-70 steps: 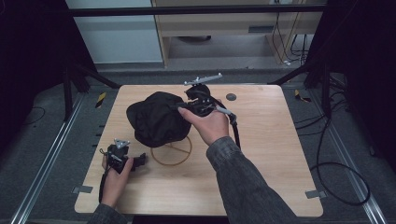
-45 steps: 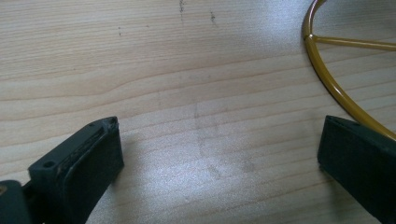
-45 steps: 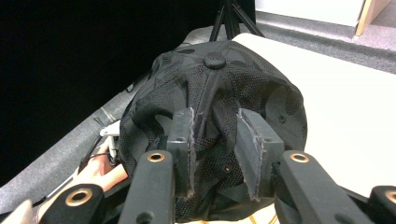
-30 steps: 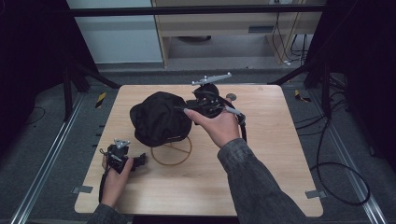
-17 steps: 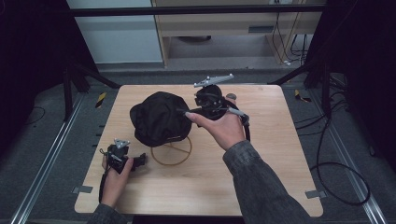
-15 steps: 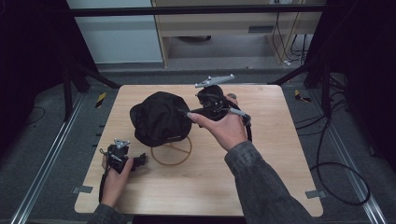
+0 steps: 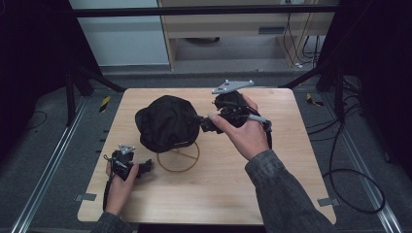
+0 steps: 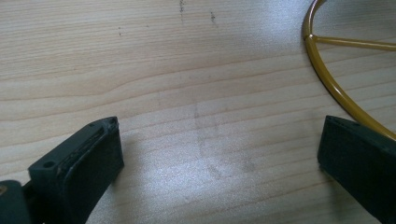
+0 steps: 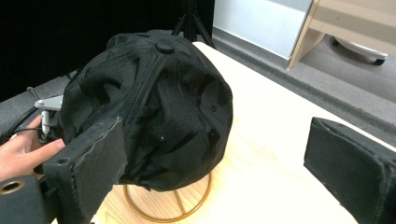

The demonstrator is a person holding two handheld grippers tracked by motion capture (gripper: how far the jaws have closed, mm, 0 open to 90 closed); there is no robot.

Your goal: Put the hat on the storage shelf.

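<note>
Looking down from the high view, your right gripper sits at the black cap's edge; the cap rests on the gold wire stand, likely to keep its shape. Left gripper parks near the stand. Left gripper view: jaws wide, holding nothing, stand ring just beside. Right gripper view: jaws wide apart, empty, cap close ahead, contact unclear

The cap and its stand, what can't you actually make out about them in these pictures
- Stand: its stem and top are hidden under the cap in the high view and the right gripper view.
- Stand's ring: cut off by the frame edge and the jaw in the left gripper view.
- Cap's brim: cannot be told from the crown, as all of it is black.
- Right gripper: touching the cap or not, too small to tell in the high view.
</note>
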